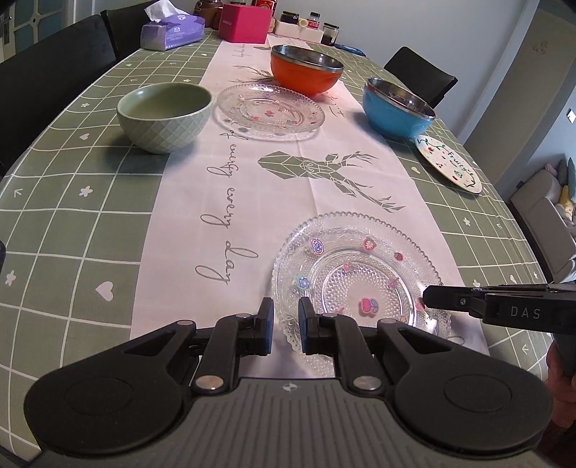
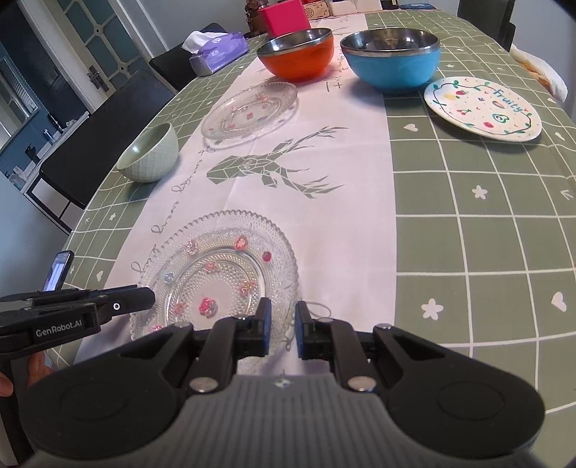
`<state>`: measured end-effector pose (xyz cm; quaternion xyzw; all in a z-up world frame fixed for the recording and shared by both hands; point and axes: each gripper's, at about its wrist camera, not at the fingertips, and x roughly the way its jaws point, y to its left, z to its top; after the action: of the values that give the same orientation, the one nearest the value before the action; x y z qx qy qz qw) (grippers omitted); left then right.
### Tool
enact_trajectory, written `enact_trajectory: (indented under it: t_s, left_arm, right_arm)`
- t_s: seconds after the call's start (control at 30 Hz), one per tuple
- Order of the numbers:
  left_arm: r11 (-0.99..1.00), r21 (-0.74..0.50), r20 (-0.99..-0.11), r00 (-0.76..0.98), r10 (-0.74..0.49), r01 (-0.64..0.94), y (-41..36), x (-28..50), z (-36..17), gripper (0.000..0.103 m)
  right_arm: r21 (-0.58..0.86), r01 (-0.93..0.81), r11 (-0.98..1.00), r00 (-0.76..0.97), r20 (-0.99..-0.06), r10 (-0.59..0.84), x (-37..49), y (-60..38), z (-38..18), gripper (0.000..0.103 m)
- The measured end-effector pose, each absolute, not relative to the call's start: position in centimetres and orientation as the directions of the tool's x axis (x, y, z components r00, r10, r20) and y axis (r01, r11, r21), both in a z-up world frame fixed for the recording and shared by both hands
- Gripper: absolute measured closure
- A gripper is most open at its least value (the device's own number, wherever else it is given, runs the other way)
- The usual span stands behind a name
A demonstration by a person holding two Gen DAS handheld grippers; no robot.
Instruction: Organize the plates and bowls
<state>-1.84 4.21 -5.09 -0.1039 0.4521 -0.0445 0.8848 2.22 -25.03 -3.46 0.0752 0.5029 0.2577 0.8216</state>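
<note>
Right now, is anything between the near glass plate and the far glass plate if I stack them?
Nothing visible blocks it. Between the near glass plate and the far glass plate lies only bare tablecloth. The green bowl sits left of that path.

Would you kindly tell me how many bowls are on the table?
3: a green bowl on the left side, an orange bowl farther back on the centre runner, and a blue bowl on the right. None seems hidden.

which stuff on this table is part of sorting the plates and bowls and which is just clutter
For the job:
near clear glass plate
far clear glass plate
white fruit-print plate
pale green ceramic bowl
orange steel-lined bowl
blue steel-lined bowl

Lying about:
purple tissue pack
pink box
dark jars
</note>
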Motion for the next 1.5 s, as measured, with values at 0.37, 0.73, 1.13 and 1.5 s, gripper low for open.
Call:
enact_trajectory:
  t_s: [0.37, 0.73, 1.13, 1.5]
  left_arm:
    - [0.976, -0.216, -0.792, 0.587, -0.168, -0.012, 4.1, -1.7, -5.1, 0.087]
    - [0.976, -0.217, -0.733, 0.663, -0.152, -0.017, 4.5, -2.2, -3.8, 0.061]
    - [0.968, -0.23, -0.648, 0.727, -0.227, 0.097, 2.6, -1.4, 0.2, 0.033]
    - [0.912, -0.311, -0.61, 0.679, -0.408, 0.268, -3.4, 5.6, 3.7, 0.033]
  right_arm:
    - [0.379, -0.349, 0.857, 0.364, -0.788, 0.497, 2.1, -25.0, -3.4, 0.091]
    - [0.376, -0.358, 0.855, 0.403, -0.763, 0.505, 1.8, -24.9, -2.2, 0.054]
    - [0.375, -0.276, 0.885, 0.51, -0.724, 0.466, 3.6, -28.1, 0.5, 0.03]
    - [0.39, -0.135, 0.911, 0.578, -0.716, 0.392, 8.5, -32.5, 1.8, 0.03]
